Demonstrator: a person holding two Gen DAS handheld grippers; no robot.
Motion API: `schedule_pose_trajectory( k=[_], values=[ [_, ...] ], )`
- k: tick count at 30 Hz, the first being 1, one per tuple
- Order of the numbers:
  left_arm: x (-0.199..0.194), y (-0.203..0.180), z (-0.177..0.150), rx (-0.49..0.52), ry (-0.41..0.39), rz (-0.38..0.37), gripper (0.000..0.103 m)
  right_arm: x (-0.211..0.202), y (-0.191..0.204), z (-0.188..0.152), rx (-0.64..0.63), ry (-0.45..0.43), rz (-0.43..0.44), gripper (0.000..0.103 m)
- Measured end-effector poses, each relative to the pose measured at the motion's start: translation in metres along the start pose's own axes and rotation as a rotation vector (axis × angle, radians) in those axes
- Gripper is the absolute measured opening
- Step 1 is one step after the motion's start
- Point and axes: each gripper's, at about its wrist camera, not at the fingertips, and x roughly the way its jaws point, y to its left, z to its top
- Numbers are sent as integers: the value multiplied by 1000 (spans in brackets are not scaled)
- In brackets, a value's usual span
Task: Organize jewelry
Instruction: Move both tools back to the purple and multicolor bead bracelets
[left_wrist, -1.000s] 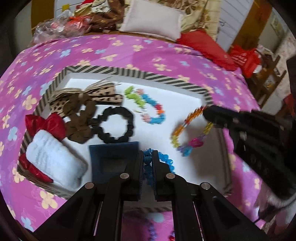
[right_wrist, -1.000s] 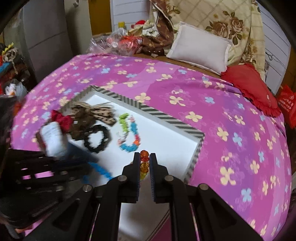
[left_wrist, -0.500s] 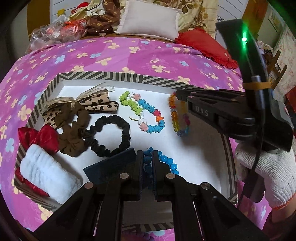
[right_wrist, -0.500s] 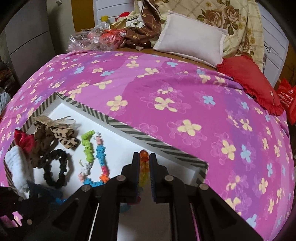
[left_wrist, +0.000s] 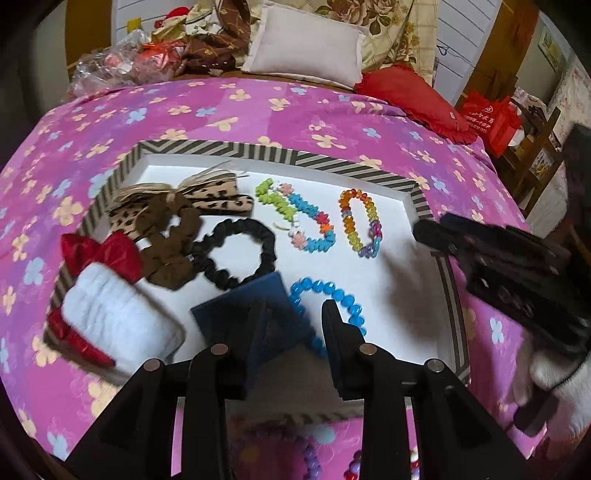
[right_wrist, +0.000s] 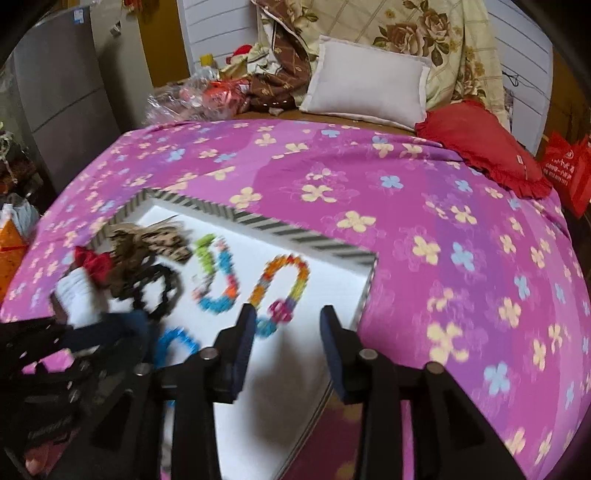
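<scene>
The left tool (left_wrist: 295, 317) is spread wide and holds nothing, right over the blue bead bracelet (left_wrist: 328, 295) in the striped tray (left_wrist: 280, 157), while the right tool (right_wrist: 286, 321), wide too, sits nearer the rainbow bracelet (right_wrist: 284, 280) beyond.

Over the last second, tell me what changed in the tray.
Both hand-held grippers opened. The left hand-held gripper let go of the blue bead bracelet, which now lies on the tray floor. The right hand-held gripper set the orange bead bracelet down beside the flower bracelet and drew back. The scrunchies and bows stayed put.
</scene>
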Motion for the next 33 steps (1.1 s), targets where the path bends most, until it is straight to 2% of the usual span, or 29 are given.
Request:
schedule_pose_trajectory(
  k=[5, 13, 20, 33],
  values=[
    [-18, 4, -15, 0, -28, 36, 27, -26, 20, -29, -4, -18, 22, 42],
    [-45, 3, -43, 29, -74, 89, 27, -59, 49, -69, 0, -47, 25, 52],
    [-64, 8, -62, 25, -102, 121, 27, -78, 60, -88, 31, -66, 23, 53],
    [-90, 16, -87, 10, -153, 180, 27, -104, 73, -114, 95, -93, 43, 62]
  ],
)
